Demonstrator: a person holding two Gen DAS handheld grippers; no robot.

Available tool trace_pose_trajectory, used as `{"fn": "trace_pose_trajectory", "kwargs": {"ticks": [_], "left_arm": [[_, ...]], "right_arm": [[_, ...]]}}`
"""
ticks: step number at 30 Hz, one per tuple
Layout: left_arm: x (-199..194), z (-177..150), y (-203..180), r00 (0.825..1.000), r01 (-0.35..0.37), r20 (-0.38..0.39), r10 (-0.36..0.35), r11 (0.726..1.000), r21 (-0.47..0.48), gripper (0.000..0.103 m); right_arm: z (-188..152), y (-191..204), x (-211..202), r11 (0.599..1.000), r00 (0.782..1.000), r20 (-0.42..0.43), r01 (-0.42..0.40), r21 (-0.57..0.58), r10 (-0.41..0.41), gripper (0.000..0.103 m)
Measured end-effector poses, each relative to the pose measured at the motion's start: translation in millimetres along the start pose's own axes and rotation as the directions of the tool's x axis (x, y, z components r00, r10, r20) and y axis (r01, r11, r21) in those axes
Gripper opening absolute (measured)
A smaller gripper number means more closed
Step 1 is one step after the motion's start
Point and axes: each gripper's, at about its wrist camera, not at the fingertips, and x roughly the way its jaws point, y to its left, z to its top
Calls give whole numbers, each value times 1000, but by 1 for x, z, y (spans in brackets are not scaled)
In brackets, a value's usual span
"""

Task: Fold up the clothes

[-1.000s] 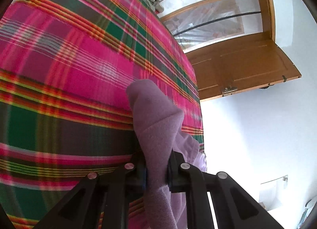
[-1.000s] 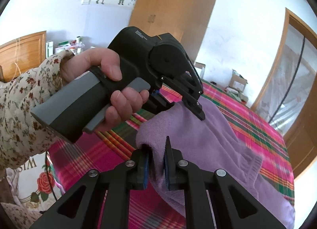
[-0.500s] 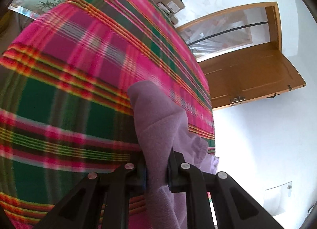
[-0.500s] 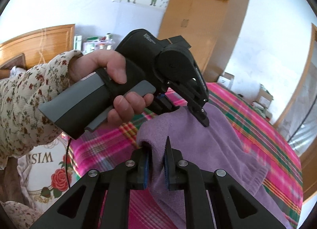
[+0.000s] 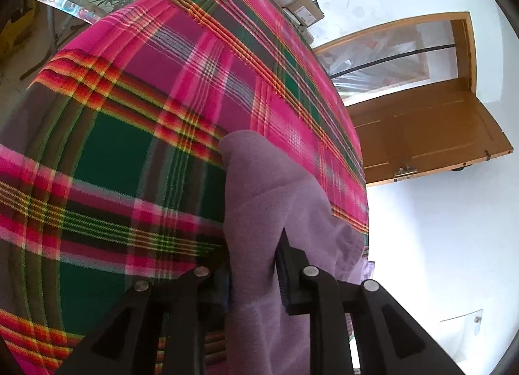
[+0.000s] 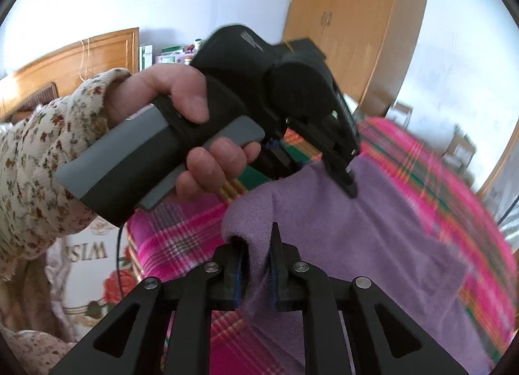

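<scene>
A purple fleece garment (image 5: 266,193) lies on a pink, green and red plaid bedspread (image 5: 129,148), with one edge lifted at two places. My left gripper (image 5: 254,255) has a fold of it between its pads; its jaws are opening and the fleece still fills the gap. In the right wrist view the garment (image 6: 356,238) spreads to the right. My right gripper (image 6: 258,242) pinches a raised corner, its jaws easing apart slightly. A hand (image 6: 181,96) in a floral sleeve holds the left gripper (image 6: 318,177) just beyond, over the same edge.
The bedspread (image 6: 181,232) ends near a rose-print cloth (image 6: 87,264) on the left. A wooden headboard (image 6: 65,63) and wardrobe (image 6: 350,28) stand behind. A wooden door (image 5: 421,125) stands open past the bed's far side, with cardboard boxes (image 5: 301,8) by the wall.
Both grippers have sunk toward the bed with the garment's edge. The left gripper's jaws have spread wider around the fleece. More of the bed's far end now shows.
</scene>
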Motion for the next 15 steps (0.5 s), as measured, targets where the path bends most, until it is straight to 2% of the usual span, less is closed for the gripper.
{"fn": "trace_pose_trajectory", "kwargs": {"ticks": [4,5,9,15], "left_arm": [[-8,-2,8,1000,-11,11,12,1000,-22,29],[-9,-2,8,1000,-20,20,21,999,-25,30],[-22,-7,6,995,-49,80,53,998,-49,34],[-44,-21,-16,978,-123,171,123,992,-13,37]], "right_arm": [[-3,-1,6,1000,1000,-17,-10,18,10,23],[-4,-1,6,1000,1000,-18,-11,16,12,28],[-7,-4,4,999,999,-28,-41,30,41,29],[-11,-16,-21,996,997,33,-65,58,63,30]]}}
